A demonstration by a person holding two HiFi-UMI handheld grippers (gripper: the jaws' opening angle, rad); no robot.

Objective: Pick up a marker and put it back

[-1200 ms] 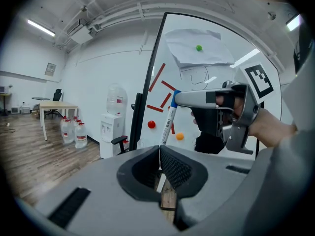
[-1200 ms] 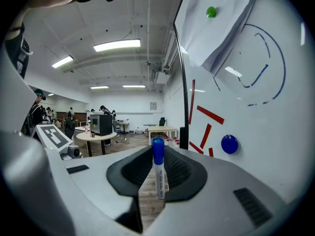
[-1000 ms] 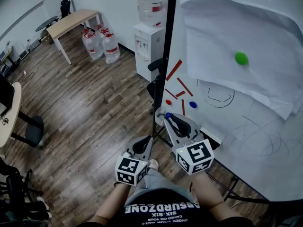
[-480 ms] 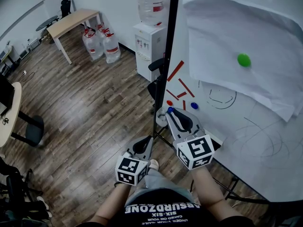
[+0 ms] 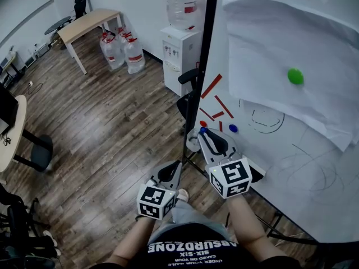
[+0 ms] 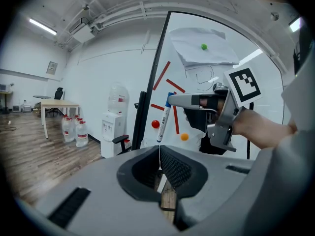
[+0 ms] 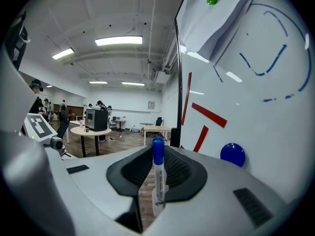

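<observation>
Whiteboard [image 5: 286, 170] walls off the right gripper [image 5: 202, 134] on its right. Floor [image 5: 106, 133] leftward lies open; a water dispenser [image 5: 179, 58] stands ahead.

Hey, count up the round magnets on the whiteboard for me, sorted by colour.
green magnet: 1
red magnet: 1
blue magnet: 1
orange magnet: 1 (shows only in the left gripper view)
Total: 4
</observation>
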